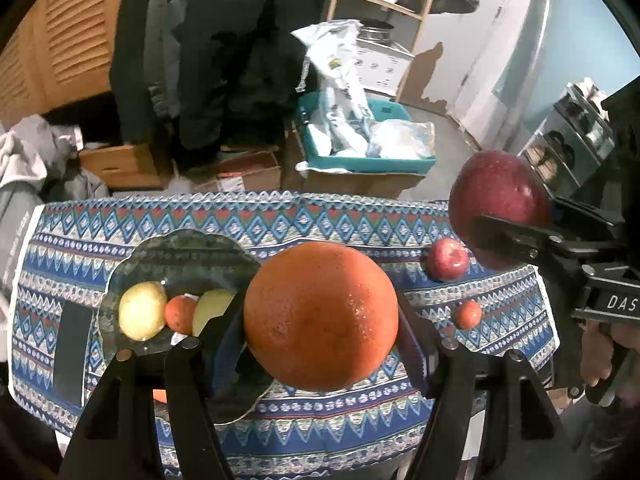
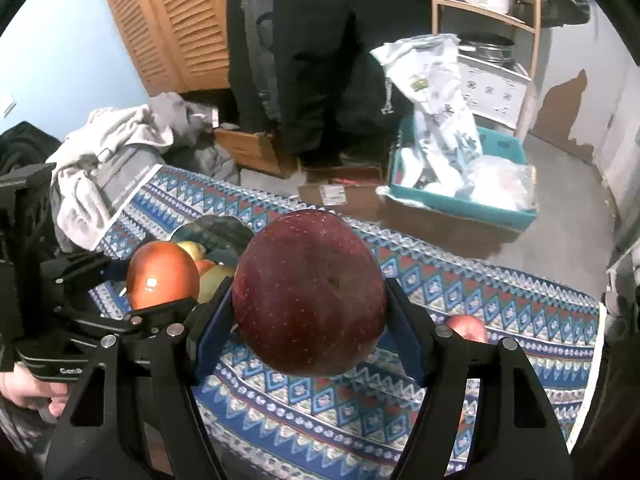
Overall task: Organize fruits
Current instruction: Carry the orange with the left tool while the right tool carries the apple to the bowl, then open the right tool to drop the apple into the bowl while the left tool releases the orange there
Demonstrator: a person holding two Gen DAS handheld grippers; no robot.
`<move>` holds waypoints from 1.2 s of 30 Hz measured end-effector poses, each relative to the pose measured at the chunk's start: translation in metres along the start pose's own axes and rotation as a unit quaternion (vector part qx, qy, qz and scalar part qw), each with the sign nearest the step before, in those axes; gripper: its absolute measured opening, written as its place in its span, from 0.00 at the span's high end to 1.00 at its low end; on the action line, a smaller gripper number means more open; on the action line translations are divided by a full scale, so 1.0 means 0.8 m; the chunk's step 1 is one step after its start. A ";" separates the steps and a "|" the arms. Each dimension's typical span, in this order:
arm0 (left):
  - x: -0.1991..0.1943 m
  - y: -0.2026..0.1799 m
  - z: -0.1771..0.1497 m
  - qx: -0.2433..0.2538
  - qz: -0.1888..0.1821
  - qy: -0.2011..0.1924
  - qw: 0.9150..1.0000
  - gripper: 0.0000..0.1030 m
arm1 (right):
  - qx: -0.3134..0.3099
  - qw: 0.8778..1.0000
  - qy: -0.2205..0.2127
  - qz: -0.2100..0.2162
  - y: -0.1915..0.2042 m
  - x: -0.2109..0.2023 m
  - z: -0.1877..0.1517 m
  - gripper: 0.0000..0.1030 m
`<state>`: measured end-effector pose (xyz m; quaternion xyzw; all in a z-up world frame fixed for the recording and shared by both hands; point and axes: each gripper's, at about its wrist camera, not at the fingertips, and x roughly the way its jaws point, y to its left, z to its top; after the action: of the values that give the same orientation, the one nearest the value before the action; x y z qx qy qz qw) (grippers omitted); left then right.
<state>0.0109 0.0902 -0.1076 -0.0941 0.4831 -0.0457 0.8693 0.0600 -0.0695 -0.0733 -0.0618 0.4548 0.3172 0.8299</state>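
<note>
My left gripper is shut on a large orange and holds it above the patterned tablecloth, just right of a glass plate. The plate holds a yellow fruit, a small orange fruit and another yellow fruit. My right gripper is shut on a dark red apple, held above the cloth; it shows at the right of the left wrist view. A smaller red apple and a small orange fruit lie on the cloth.
A dark phone-like rectangle lies on the cloth at the left. Behind the table are cardboard boxes, a teal crate with bags, hanging dark clothes, a wooden shelf and a pile of grey laundry.
</note>
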 end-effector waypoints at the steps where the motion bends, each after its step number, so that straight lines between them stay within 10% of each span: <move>1: 0.000 0.008 -0.001 -0.006 0.002 0.001 1.000 0.32 | -0.001 1.000 0.001 0.001 0.004 0.003 0.002 0.31; 36: 0.094 0.179 -0.046 -0.121 0.052 0.089 0.987 0.32 | 0.005 0.988 0.140 0.063 0.088 0.248 0.034 0.31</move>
<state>0.0180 0.2127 -0.2187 -0.1692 0.5649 0.0506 0.8060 0.1149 0.0905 -0.2021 -0.0725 0.5710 0.3543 0.7370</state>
